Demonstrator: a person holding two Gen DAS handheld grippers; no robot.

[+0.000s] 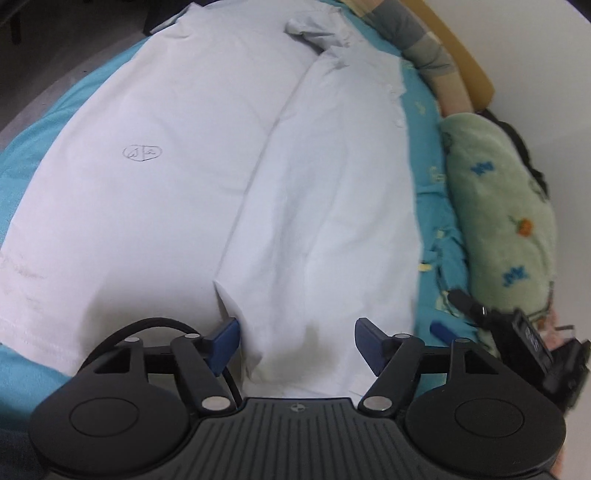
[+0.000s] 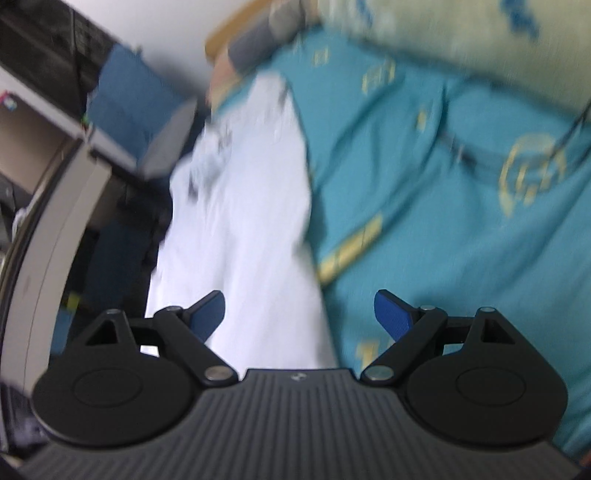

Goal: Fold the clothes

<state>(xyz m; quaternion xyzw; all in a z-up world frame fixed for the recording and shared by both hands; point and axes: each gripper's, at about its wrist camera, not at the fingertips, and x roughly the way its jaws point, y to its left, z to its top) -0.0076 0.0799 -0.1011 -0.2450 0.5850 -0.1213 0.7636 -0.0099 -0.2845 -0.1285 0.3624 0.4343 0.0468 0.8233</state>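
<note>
A white shirt lies spread flat on the teal bedsheet, its collar at the far end and a small logo on the left half. Its right side is folded over as a long flap. My left gripper hovers open over the near end of that flap, with cloth below the gap and its pads not pressing on it. My right gripper is open and holds nothing, straddling the shirt's right edge and the bedsheet. The right wrist view is blurred.
A green fleece blanket lies along the bed's right side, with a striped bolster and a wooden headboard beyond it. The other gripper's body shows at the right edge. A grey cabinet and floor are off the bed's left.
</note>
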